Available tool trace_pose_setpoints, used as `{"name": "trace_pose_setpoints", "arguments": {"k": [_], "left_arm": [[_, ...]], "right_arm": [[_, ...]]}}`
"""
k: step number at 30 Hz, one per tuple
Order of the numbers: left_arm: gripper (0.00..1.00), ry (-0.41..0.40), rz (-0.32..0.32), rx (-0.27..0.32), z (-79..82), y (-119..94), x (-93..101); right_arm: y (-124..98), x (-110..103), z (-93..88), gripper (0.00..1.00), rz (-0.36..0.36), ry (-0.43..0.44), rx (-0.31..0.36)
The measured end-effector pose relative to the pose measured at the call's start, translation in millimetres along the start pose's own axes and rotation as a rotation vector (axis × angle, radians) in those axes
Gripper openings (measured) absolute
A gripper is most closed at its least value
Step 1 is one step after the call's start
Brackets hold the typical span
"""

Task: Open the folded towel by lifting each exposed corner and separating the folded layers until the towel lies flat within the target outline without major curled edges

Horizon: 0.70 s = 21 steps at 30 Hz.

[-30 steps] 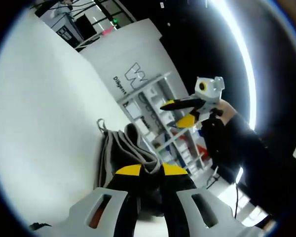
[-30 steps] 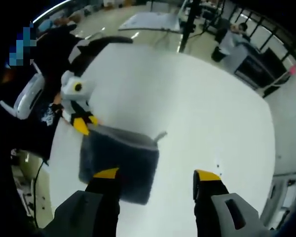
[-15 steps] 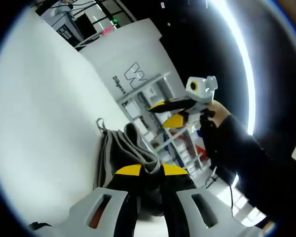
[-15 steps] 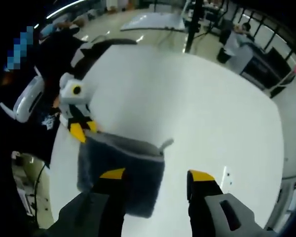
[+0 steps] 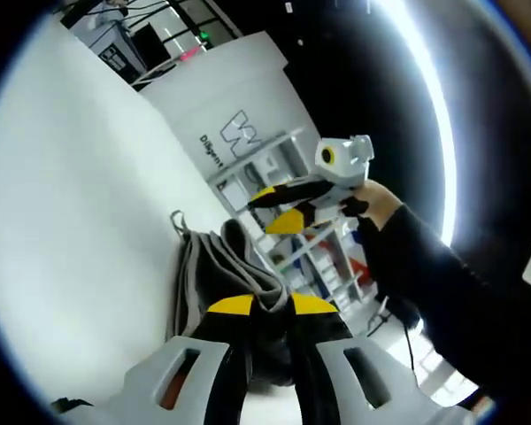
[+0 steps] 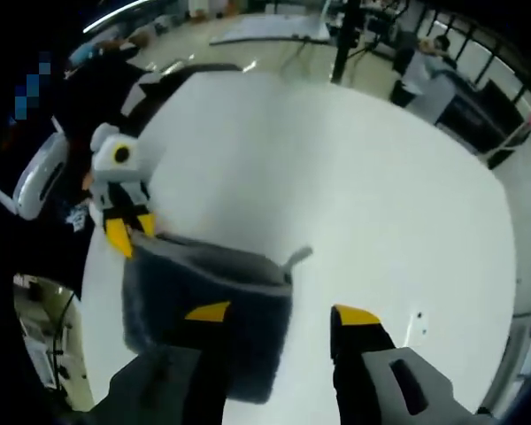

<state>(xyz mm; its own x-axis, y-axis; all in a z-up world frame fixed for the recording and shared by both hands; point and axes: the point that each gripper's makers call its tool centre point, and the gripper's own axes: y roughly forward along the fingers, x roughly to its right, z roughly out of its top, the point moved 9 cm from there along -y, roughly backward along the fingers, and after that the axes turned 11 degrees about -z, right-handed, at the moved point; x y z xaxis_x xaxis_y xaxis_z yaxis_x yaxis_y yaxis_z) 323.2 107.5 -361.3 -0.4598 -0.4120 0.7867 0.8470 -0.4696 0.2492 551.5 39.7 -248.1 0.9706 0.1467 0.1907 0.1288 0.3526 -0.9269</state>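
Grey terry cloth, a folded towel (image 6: 203, 301) of several layers with a small hanging loop at one corner, lies on the smooth white tabletop (image 6: 372, 177) near its edge. In the right gripper view the left gripper (image 6: 124, 232), yellow-tipped, has its jaws closed on the towel's upper corner, that edge lifted. The left gripper view shows the same pinch from behind, the stacked grey folds (image 5: 214, 270) bunched just ahead of the closed jaws. The right gripper (image 6: 270, 314) hovers above the towel with its jaws apart and nothing between them; in the left gripper view it (image 5: 279, 208) hangs in the air beyond the towel, held by a hand (image 5: 372, 199) in a dark sleeve.
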Motion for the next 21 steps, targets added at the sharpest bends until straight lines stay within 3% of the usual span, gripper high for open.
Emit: {"name": "trace_pose_setpoints", "arguments": {"k": [6,12,21], "left_arm": [[0.12,-0.002,-0.005,-0.002,-0.7,0,-0.3],[0.12,-0.008,-0.009,-0.004,-0.5,0,0.0],[0.12,-0.014,-0.012,-0.006,0.0,-1,0.8]], "right_arm": [[19,3,-14.1,0.30,0.022,0.003,-0.059],[28,-12,-5.6,0.25,0.087,-0.028,-0.046],[37,-18,-4.0,0.23,0.094,-0.066,-0.062]]}}
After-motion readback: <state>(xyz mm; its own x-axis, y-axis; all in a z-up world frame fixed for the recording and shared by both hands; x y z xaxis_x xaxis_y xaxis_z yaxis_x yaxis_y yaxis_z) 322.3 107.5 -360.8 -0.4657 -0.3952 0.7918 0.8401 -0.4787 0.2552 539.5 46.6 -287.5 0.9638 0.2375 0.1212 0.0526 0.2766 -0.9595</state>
